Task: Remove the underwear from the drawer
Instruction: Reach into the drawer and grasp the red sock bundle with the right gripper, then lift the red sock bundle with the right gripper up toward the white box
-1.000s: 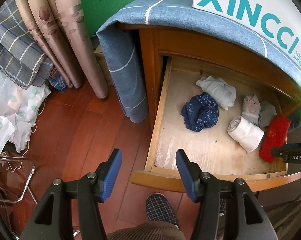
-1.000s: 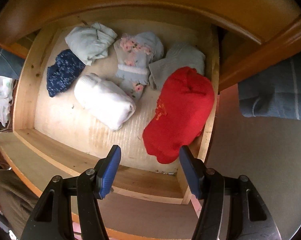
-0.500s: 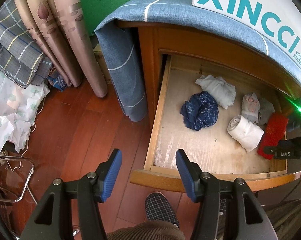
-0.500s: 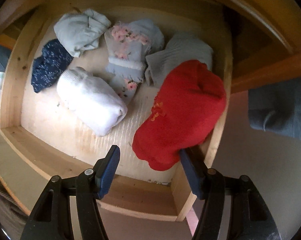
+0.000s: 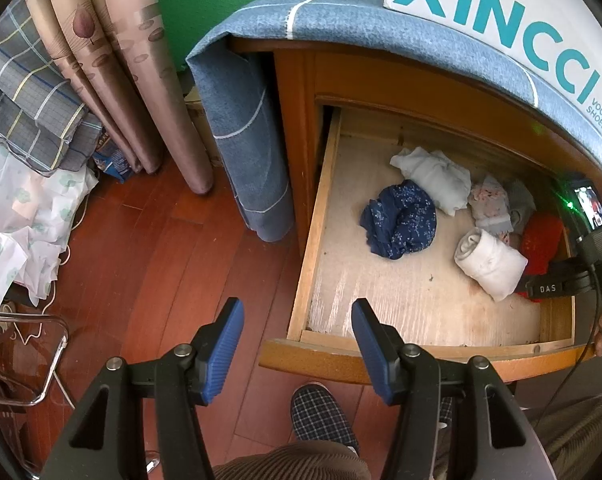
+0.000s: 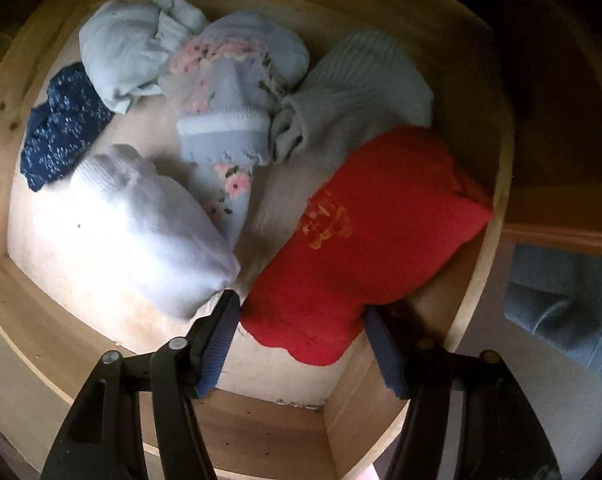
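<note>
My right fingers (image 6: 299, 326), closing, straddle the red bundle (image 6: 365, 248) at lower centre, ready to pinch; left fingers (image 5: 297, 344) wait open.

I see green wall (image 5: 229, 4), beige curtain (image 5: 133, 80), red-brown wood floor (image 5: 161, 264), blue cloth (image 5: 341, 16) draped over cabinet (image 5: 297, 120).

Black gripper (image 5: 297, 344), ribbed blue pads (image 5: 227, 344)
</note>
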Tool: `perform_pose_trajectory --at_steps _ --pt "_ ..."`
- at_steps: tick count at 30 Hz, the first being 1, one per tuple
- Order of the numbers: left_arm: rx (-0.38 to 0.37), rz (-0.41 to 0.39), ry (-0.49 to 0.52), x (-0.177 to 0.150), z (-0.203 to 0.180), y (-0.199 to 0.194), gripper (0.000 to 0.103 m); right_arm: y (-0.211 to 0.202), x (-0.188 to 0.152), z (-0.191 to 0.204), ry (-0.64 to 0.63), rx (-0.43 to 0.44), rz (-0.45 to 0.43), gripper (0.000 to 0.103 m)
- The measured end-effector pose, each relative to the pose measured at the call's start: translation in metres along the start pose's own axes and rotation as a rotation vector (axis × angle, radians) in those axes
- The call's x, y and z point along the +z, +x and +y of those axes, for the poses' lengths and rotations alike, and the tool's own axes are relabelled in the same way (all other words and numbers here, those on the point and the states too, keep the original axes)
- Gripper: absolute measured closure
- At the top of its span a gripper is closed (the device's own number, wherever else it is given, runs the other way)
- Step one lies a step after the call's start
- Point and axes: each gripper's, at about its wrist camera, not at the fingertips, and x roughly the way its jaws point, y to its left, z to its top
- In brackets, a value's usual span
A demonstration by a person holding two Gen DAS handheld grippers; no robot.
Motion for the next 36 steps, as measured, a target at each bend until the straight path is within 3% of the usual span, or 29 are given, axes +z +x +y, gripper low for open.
perform_pose_trajectory --at_steps 5,11,23,36 --pt "-0.004 -0.001 0.0 0.001 0.0 0.001 0.046 0.005 -0.008 -0.006 0.011 0.002 0.005 0.065" --pt "-0.006 -0.002 0.0 0.001 0.001 0.002 0.046 0.01 -0.026 -0.006 0.008 0.02 0.013 0.072" --pt "-0.01 -0.006 -0.003 0.001 0.0 0.0 0.046 -0.018 -0.059 0.003 -0.001 0.063 -0.024 0.075" --pt "-0.009 -0.007 0.004 0.002 -0.003 0.0 0.046 -0.068 -0.112 0.002 0.066 0.114 -0.179 0.075"
